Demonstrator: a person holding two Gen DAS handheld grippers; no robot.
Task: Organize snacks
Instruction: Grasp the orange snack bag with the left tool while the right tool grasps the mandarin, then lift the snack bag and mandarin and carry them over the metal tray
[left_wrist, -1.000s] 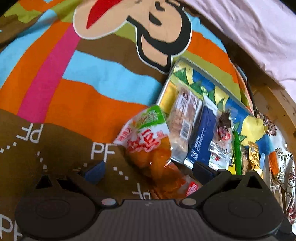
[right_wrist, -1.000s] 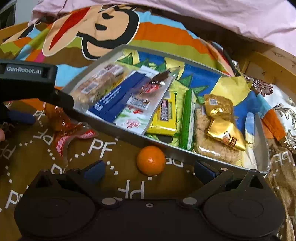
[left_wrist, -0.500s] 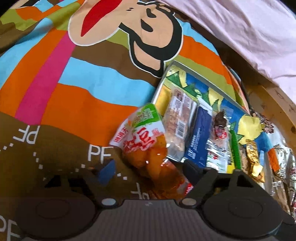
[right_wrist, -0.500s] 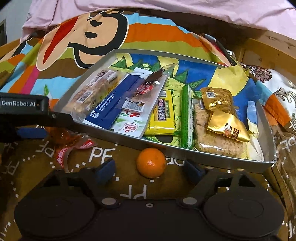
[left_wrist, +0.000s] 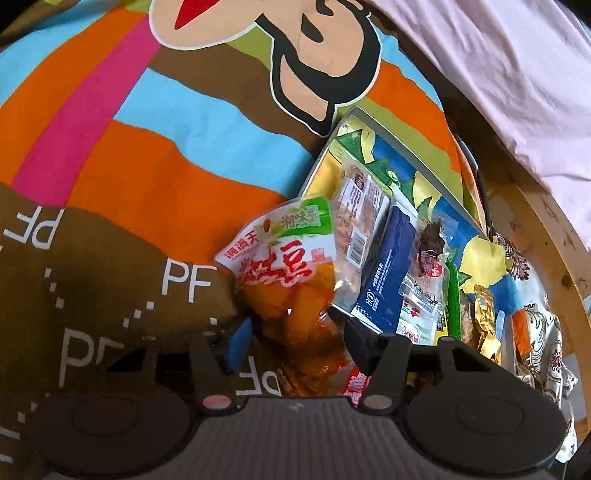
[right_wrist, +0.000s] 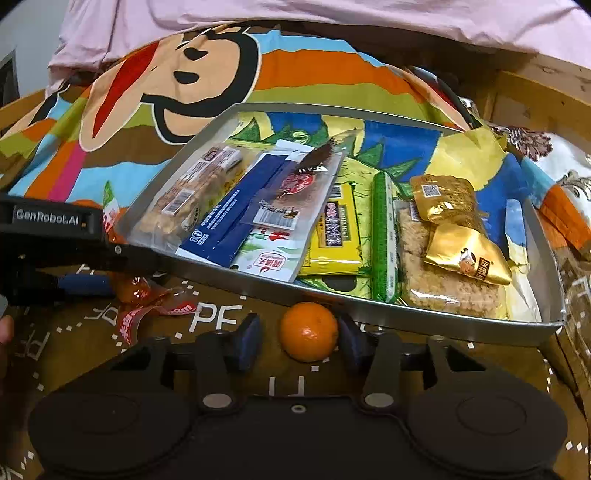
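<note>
The orange (right_wrist: 308, 331) lies on the blanket (right_wrist: 218, 321) just before the tray (right_wrist: 406, 314), between the right gripper's (right_wrist: 301, 341) jaws, which have just been closing; the near pad touches, the other stands just off. The left gripper's (left_wrist: 295, 343) jaws have been closing around the orange packet (left_wrist: 291, 291) beside the tray; contact cannot be told.

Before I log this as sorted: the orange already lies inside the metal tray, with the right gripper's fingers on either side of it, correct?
Not quite. The orange lies outside the metal tray, on the brown blanket just in front of its near wall. The right wrist view shows this. The right gripper does have its fingers on either side of it.
</note>
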